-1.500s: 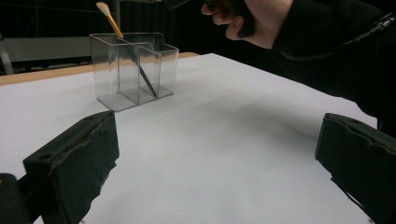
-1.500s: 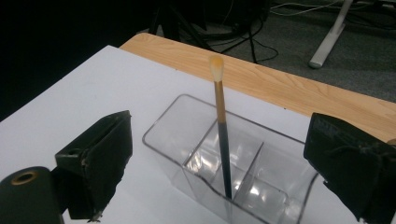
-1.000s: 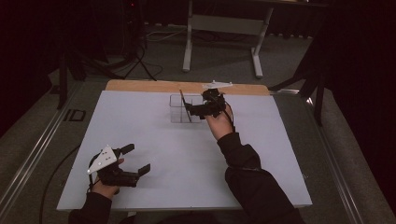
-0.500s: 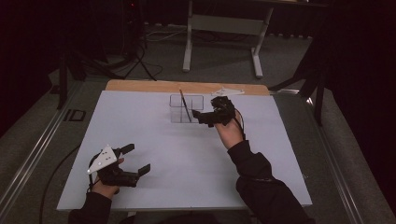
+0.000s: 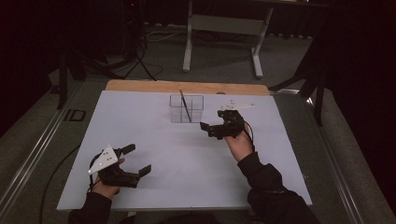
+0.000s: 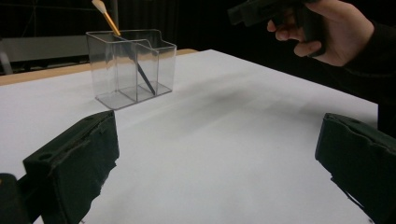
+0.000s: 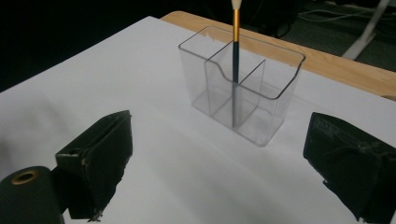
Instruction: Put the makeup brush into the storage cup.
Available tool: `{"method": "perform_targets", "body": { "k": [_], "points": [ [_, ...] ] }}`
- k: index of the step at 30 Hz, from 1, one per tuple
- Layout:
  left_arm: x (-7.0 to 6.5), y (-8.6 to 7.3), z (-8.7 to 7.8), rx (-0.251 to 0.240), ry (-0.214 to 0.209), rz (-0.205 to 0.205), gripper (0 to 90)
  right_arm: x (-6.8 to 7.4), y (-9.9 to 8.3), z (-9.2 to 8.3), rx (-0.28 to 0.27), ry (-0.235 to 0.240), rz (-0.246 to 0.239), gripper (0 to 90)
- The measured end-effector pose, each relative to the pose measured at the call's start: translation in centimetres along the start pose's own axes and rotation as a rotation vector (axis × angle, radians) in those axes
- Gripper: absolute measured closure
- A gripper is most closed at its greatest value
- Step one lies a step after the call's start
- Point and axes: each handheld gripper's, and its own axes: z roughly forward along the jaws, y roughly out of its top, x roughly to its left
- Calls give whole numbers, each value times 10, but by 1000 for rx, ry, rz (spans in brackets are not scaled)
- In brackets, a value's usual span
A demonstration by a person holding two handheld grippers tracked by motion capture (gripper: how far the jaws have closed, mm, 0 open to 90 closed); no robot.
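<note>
Brush: a thin paintbrush with an orange and dark handle stands tilted inside the clear holder, its pale end up and its lower end down in a compartment beside the inner divider.
Holder: a clear plastic organiser with inner dividers sits on the white table, ahead of the right gripper and near it; it lies well apart from the left gripper, forward and to that gripper's right.
Right gripper: the right gripper is held above the table just short of the holder, pointing toward it; its jaws stand wide apart with nothing between them, and in the right gripper view the holder shows between them farther off.
Right hand: the right hand grips that tool from behind, dark sleeve trailing to the near edge.
Left gripper: the left gripper rests low near the table's near edge, jaws spread wide and empty.
Table: a white sheet covers the top; a wooden strip shows along the far edge beyond the holder.
</note>
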Motion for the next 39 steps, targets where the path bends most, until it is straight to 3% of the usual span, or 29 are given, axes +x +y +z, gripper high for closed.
{"method": "perform_targets", "body": {
  "k": [11, 19, 24, 27, 29, 35, 39],
  "points": [
    [-1, 1, -1, -4, -6, 2, 0, 16, -15, -16, -31, 35, -42, 79],
    [-2, 1, 0, -5, -15, -1, 0, 27, -25, -31, -57, 90, -66, 80],
    [-2, 1, 0, -8, -18, -3, 0, 31, -35, -43, -112, 110, -68, 82],
    [-2, 2, 0, -10, -16, -2, 0, 35, -43, -47, -118, 126, -80, 82],
    [-3, 2, -1, -9, -17, -1, 0, 37, -48, -49, -107, 112, -107, 82],
    [-4, 2, -1, -7, -22, 3, 0, 36, -59, -56, -124, 90, -111, 82],
    [-4, 3, -1, -6, -21, 10, 0, 37, -67, -56, -97, 72, -130, 82]
  ]
}}
